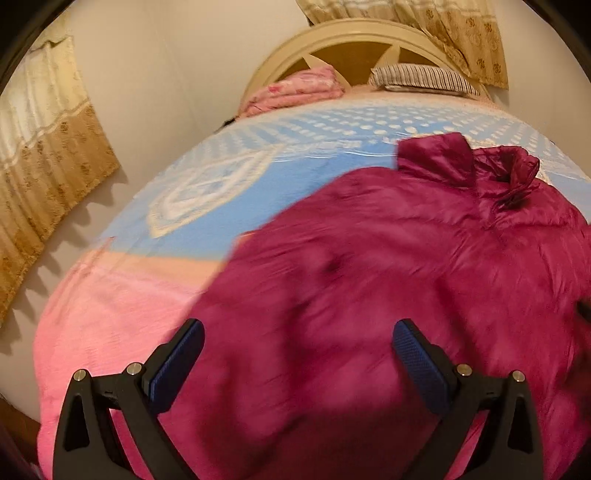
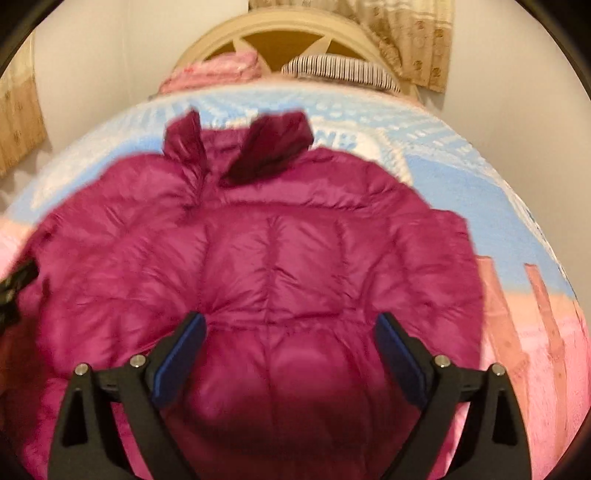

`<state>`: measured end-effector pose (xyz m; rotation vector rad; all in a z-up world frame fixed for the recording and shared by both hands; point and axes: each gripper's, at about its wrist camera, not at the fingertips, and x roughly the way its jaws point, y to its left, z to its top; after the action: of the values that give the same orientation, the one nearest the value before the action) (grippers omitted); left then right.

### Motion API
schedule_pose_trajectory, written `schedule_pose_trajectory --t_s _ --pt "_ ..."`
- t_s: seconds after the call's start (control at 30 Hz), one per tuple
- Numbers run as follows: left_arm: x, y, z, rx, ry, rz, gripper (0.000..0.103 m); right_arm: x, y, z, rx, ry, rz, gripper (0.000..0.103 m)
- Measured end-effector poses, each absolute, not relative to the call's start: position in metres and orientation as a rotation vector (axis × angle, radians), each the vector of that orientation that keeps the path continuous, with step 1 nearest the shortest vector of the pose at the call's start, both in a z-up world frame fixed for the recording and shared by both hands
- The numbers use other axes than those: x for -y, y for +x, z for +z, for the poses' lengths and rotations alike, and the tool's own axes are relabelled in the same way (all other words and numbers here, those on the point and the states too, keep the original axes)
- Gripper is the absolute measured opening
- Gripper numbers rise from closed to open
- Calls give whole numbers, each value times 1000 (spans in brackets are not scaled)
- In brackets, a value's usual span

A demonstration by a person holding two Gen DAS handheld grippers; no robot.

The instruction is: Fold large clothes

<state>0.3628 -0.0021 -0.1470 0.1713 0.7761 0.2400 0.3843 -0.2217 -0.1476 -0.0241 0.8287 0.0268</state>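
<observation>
Magenta puffer jacket lies spread on the bed, collar toward the headboard. Both grippers, left & right, hang over it w/ jaws wide apart, nothing held. Risk imo: slick puffy fabric, a shallow pinch slips out or grabs only the top layer, so the fold goes lopsided.

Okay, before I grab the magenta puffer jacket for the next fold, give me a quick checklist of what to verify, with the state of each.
1. Jacket lies spread on the bed: ok.
2. Left gripper open, nothing between its fingers: ok.
3. Right gripper open, nothing between its fingers: ok.
4. Collar lies at the far end, toward the headboard: ok.
5. Sleeves laid flat: cannot tell, jacket edges blurred.
6. Bare blanket beside the jacket: ok.
</observation>
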Motion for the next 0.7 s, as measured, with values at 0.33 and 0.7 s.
schedule_pose_trajectory --t_s 0.33,0.7 --pt "-174 258 -183 -894 -4 474 102 196 297 -138 -767 -46 117 96" --pt "-165 250 -195 -913 -101 285 46 175 269 -133 -715 -71 127 96"
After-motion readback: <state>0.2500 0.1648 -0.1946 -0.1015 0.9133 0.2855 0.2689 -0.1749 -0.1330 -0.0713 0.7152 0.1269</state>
